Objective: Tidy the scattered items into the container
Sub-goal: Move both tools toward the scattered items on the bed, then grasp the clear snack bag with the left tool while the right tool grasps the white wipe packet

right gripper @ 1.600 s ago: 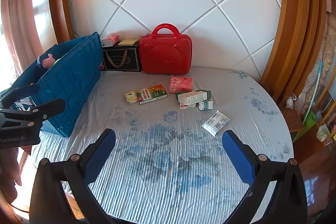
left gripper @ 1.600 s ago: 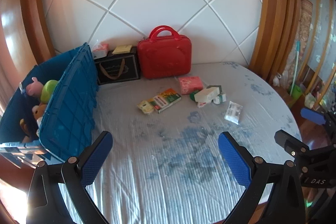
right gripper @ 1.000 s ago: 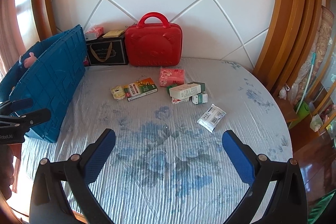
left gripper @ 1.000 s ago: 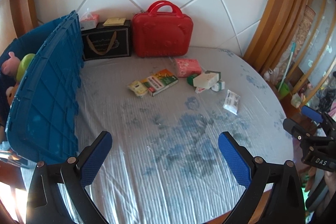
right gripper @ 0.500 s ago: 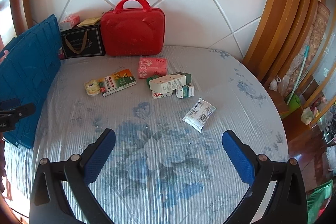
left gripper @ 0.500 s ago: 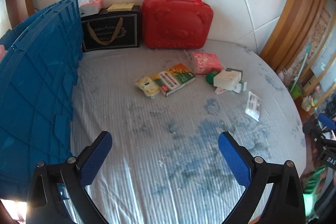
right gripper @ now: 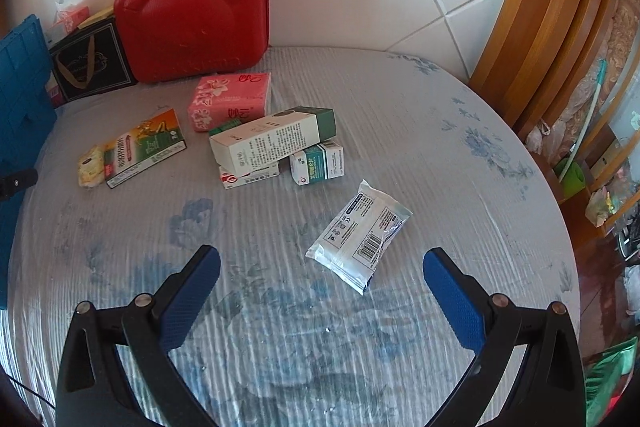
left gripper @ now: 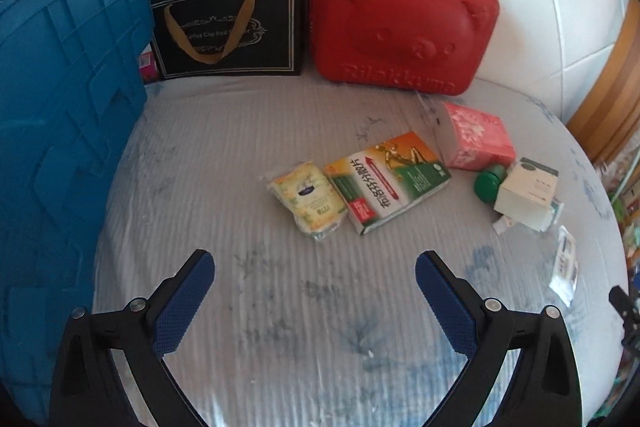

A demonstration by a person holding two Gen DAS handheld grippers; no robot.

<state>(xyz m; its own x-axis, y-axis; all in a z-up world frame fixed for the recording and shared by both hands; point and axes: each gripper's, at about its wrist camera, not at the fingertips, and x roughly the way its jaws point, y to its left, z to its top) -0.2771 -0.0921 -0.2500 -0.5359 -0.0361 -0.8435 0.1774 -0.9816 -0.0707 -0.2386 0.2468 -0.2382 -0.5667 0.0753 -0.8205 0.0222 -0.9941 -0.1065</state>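
Right wrist view: right gripper point(right gripper: 322, 273) gapes empty over the wipes packet point(right gripper: 359, 240) mid-bed point(right gripper: 460, 163); light, soft, slippery, best pinched across its short sides. Left gripper point(left gripper: 314, 279) also spread, empty.

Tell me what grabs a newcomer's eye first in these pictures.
The red bear-faced case standing against the white padded wall at the back stands out most, with a black gift bag beside it. Next comes the big blue crate along the left edge. Mid-bed lies a scatter of medicine boxes, a pink tissue pack and a white sachet.
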